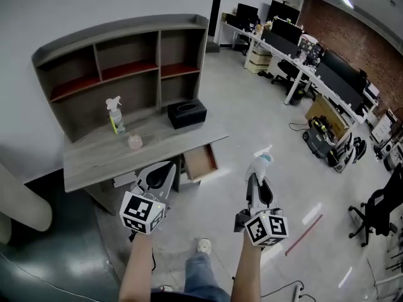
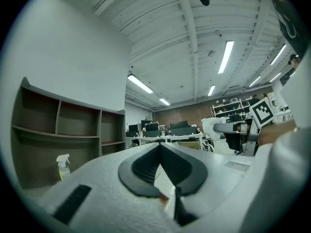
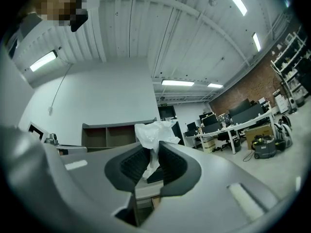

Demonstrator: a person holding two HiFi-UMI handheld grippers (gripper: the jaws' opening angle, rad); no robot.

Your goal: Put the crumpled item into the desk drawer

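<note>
The crumpled item (image 1: pixel 259 164) is a white wad of paper or tissue. It sticks out above the tips of my right gripper (image 1: pixel 258 176), which is shut on it in mid-air over the floor, to the right of the desk. In the right gripper view the wad (image 3: pixel 155 132) is pinched between the pads of that gripper (image 3: pixel 152 155). The desk drawer (image 1: pixel 200 161) stands pulled open under the desk's (image 1: pixel 94 162) right end. My left gripper (image 1: pixel 167 168) hovers just left of the drawer, its jaws meeting at the tip with nothing in them (image 2: pixel 159 147).
On the desk stand a spray bottle (image 1: pixel 114 115), a small pale ball (image 1: pixel 135 142) and a black tissue box (image 1: pixel 186 113), under a shelf unit (image 1: pixel 119 61). Office desks with monitors (image 1: pixel 302 55) and chairs line the right. A red strip (image 1: pixel 305 234) lies on the floor.
</note>
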